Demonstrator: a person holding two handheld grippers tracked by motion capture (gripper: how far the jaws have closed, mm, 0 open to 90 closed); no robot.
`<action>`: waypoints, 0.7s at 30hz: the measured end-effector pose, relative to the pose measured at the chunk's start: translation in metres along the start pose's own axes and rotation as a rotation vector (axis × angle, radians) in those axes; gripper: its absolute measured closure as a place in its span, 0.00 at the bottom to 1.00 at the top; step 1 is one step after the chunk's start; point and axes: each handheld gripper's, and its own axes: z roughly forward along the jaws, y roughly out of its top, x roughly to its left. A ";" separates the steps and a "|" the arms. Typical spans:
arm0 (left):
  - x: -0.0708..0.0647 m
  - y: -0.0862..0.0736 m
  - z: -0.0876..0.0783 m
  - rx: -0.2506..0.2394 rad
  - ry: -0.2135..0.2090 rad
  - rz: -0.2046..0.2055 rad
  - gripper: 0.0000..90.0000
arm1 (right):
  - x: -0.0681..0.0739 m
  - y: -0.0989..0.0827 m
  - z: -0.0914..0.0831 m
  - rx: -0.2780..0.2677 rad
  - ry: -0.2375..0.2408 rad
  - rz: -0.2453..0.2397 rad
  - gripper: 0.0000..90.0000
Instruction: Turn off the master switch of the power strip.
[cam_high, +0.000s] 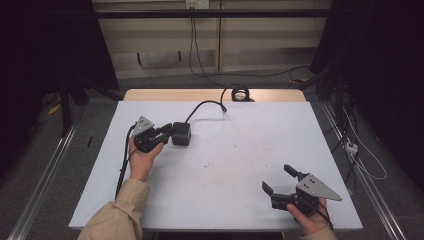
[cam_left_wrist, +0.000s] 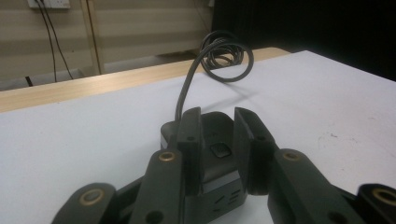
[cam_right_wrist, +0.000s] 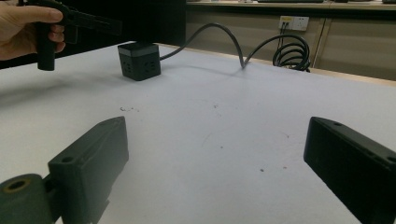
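I saw my left claw up at the far left part of the white table. Its two jaws were closed in around a small black power cube. In the left gripper view the cube sat right between the jaws, one on each side, and they pressed against it. The cube stood on the table, not in the air. It had a little button on top.

A dark cord ran from the cube toward the far edge of the table. There it curled up in a coil.

My right claw was well apart from the cube, down at the near right corner. Its jaws were spread wide and held nothing. In the right gripper view the cube stood far off on the table, with my left hand beside it.
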 end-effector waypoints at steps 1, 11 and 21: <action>0.000 0.000 0.000 -0.001 0.001 -0.002 0.81 | 0.000 0.000 0.000 0.000 0.000 0.000 0.07; 0.002 0.003 0.001 0.017 0.022 0.032 0.86 | 0.000 0.000 0.000 0.001 0.003 0.000 0.07; -0.004 0.007 0.011 0.050 -0.013 0.032 0.88 | 0.001 0.000 0.000 0.001 0.003 -0.001 0.07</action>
